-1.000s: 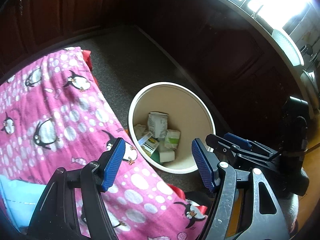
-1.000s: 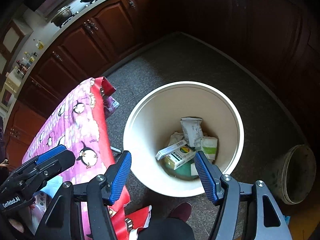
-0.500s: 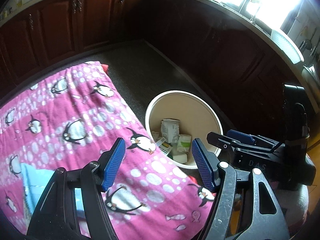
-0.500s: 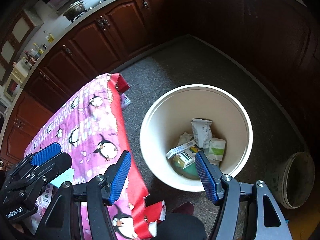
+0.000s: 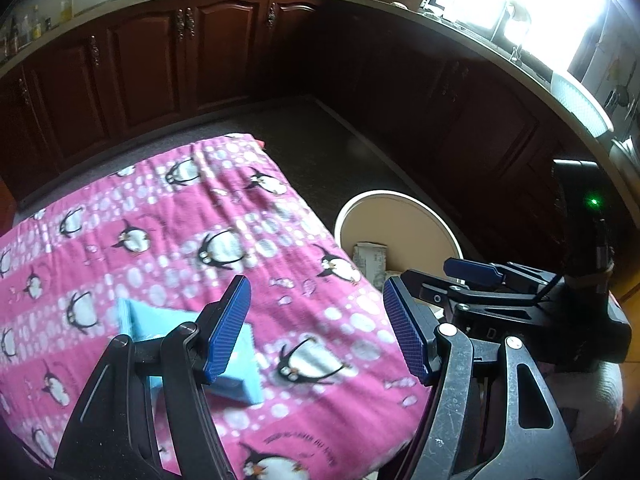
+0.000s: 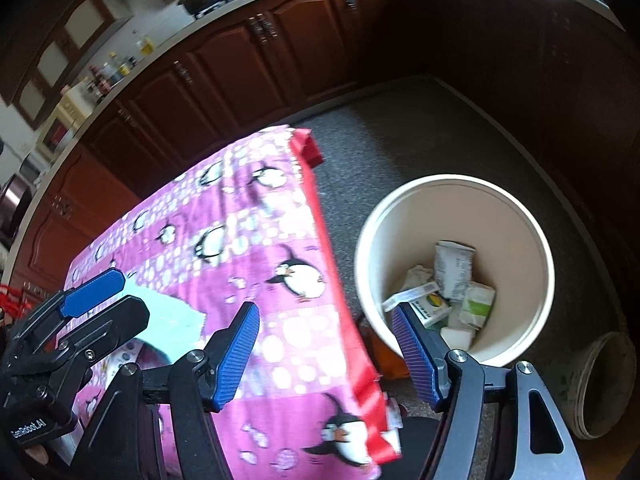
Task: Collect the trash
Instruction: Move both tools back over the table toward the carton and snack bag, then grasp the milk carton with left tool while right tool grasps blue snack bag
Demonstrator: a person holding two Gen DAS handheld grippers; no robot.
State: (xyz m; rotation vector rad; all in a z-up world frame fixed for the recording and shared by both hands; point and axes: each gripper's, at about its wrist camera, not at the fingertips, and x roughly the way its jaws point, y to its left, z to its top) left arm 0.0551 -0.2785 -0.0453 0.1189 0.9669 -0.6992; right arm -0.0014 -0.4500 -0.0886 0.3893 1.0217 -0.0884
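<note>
A white bucket [image 6: 532, 224] stands on the floor beside the table, with cartons and crumpled wrappers [image 6: 452, 268] in its bottom; its rim [image 5: 400, 196] also shows in the left wrist view. A light blue box [image 5: 176, 320] lies on the pink penguin tablecloth [image 5: 224, 216], partly behind one finger of my left gripper [image 5: 316, 320], which hangs open and empty above the cloth. My right gripper [image 6: 324, 344] hovers over the table's edge [image 6: 320, 216]; its jaws are opening with nothing between them. Each gripper shows in the other's view, the left [image 6: 108, 308] and the right [image 5: 460, 280].
Dark wooden cabinets [image 5: 200, 56] ring the room under a counter with pots. The floor [image 6: 400, 128] is grey carpet. A second, dirty bucket [image 6: 604, 384] lies right of the white one. A red underlayer [image 6: 308, 144] hangs at the table's corner. A dark shoe [image 6: 416, 432] is below.
Both grippers have drawn back from above the bucket to over the table and tilted up. The bucket has slid right in both views, and the light blue box has come into sight.
</note>
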